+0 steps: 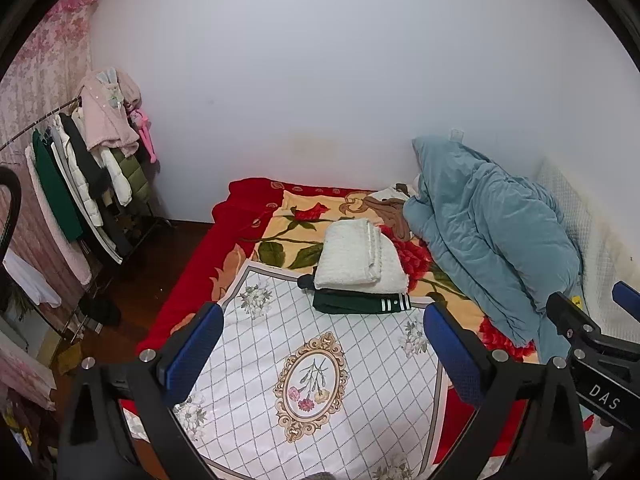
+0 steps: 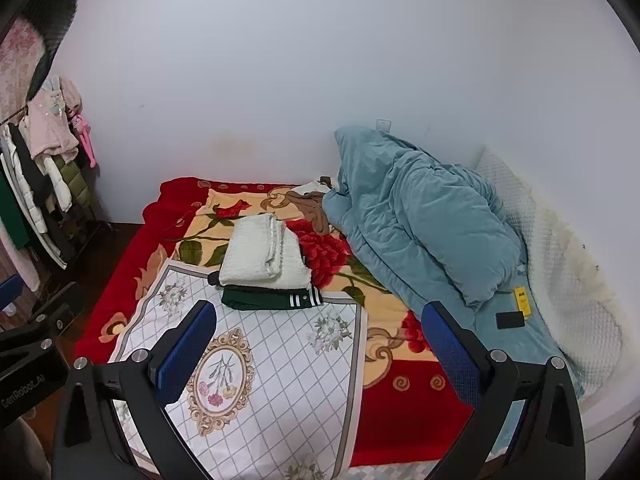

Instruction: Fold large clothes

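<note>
A folded white fleece garment [image 1: 358, 256] lies on top of a folded dark green garment with white stripes [image 1: 360, 303], stacked at the far edge of a white checked cloth with flower prints [image 1: 320, 360] spread on the bed. The stack also shows in the right wrist view: white garment [image 2: 264, 252], green garment [image 2: 272, 299], cloth [image 2: 260, 360]. My left gripper [image 1: 324, 356] is open and empty, held above the cloth. My right gripper [image 2: 320, 356] is open and empty, above the cloth's right edge. The right gripper's body shows in the left wrist view [image 1: 592, 344].
A red and yellow floral blanket [image 1: 280, 240] covers the bed. A crumpled blue quilt [image 1: 488, 232] lies on the right against the wall. A brown garment [image 1: 390, 208] lies beside it. A rack of hanging clothes [image 1: 80, 176] stands at the left. A phone [image 2: 510, 320] lies on the quilt.
</note>
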`<state>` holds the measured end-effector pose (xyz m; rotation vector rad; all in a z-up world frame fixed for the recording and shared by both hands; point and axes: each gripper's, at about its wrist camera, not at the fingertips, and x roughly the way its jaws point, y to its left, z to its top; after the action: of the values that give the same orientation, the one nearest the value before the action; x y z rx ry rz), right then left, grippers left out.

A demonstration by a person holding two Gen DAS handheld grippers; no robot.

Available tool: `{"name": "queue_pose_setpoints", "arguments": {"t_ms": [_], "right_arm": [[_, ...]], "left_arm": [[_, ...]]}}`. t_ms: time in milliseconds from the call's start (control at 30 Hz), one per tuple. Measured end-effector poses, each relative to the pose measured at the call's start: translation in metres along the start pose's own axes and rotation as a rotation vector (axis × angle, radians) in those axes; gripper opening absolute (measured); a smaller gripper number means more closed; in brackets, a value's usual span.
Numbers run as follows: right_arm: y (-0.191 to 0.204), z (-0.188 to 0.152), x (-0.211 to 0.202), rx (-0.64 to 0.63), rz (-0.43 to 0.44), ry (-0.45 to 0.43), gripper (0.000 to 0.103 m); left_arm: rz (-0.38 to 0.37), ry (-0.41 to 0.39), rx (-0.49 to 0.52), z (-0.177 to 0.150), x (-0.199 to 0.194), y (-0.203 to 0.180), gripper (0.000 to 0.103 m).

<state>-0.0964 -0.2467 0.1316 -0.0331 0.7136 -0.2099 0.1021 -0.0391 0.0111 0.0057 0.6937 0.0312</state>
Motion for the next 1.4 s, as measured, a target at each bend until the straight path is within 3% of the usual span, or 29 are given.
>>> {"name": "queue_pose_setpoints", "arguments": {"t_ms": [1400], "right_arm": [[0.005,-0.011,-0.009,0.026,-0.013,-0.009,0.103]], "left_arm": [[0.008,-0.009,-0.002,-0.002,-0.009,0.009,0.102]]}}
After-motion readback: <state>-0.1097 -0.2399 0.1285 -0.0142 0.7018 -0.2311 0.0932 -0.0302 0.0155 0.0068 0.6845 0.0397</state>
